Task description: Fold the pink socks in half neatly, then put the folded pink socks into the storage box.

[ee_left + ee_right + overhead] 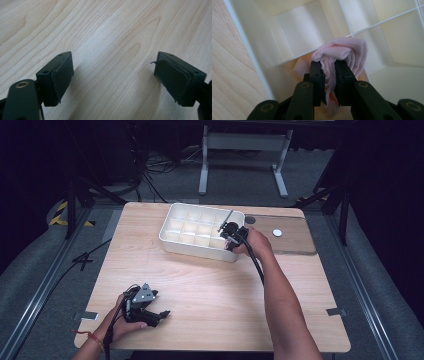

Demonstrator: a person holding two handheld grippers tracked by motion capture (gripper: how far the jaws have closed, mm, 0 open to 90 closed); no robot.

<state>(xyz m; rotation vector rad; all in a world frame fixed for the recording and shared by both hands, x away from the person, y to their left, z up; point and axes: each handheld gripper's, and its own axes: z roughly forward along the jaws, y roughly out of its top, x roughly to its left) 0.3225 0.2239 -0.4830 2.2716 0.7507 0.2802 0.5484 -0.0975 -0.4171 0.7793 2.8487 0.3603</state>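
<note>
A white divided box (172, 226) stands on the far middle of the wooden table. My right gripper (228, 240) hangs over its near right corner and is shut on a pink cloth (344, 53). In the right gripper view the cloth bunches between the jaws, above a compartment by the box wall (244, 45). My left gripper (162, 314) rests low at the table's near left. Its jaws stand wide apart over bare wood in the left gripper view (113, 72), holding nothing.
A small white disc (277, 232) and a dark round spot (250, 220) lie on the table's darker far right strip. Metal stand legs (202, 170) rise beyond the table. Cables run on the floor at the far left.
</note>
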